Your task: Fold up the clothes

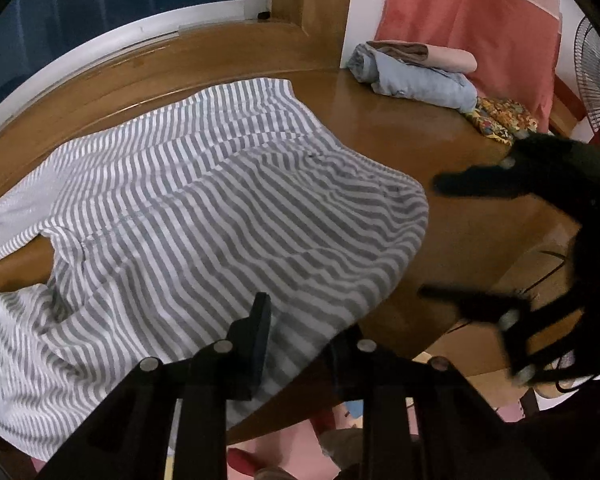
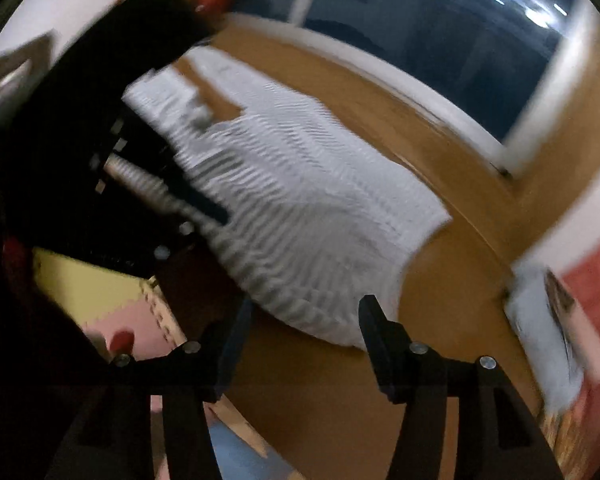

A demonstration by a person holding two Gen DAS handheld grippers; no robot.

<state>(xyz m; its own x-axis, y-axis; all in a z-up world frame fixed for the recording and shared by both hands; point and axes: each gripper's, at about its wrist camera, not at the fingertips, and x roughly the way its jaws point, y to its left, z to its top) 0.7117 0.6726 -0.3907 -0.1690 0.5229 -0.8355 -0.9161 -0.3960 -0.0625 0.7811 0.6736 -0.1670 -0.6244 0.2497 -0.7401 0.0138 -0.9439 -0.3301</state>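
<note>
A grey-and-white striped garment [image 1: 204,208] lies spread on the wooden table [image 1: 440,152], its near hem draping over the front edge. My left gripper [image 1: 304,320] is over that hem; its left finger [image 1: 260,332] lies on top of the cloth and the right finger is hidden under it, so the jaws seem to pinch the hem. My right gripper [image 1: 432,236] shows blurred at the right, open above the table beside the garment's right edge. In the right wrist view the open right gripper [image 2: 304,320] hovers just before the striped garment [image 2: 312,208].
A folded pile of light blue and tan clothes [image 1: 416,72] and a patterned yellow cloth [image 1: 500,120] sit at the table's far right corner. A window [image 1: 100,12] runs behind the table. A fan [image 1: 596,76] stands at the right. Foam floor mats [image 2: 112,300] lie below.
</note>
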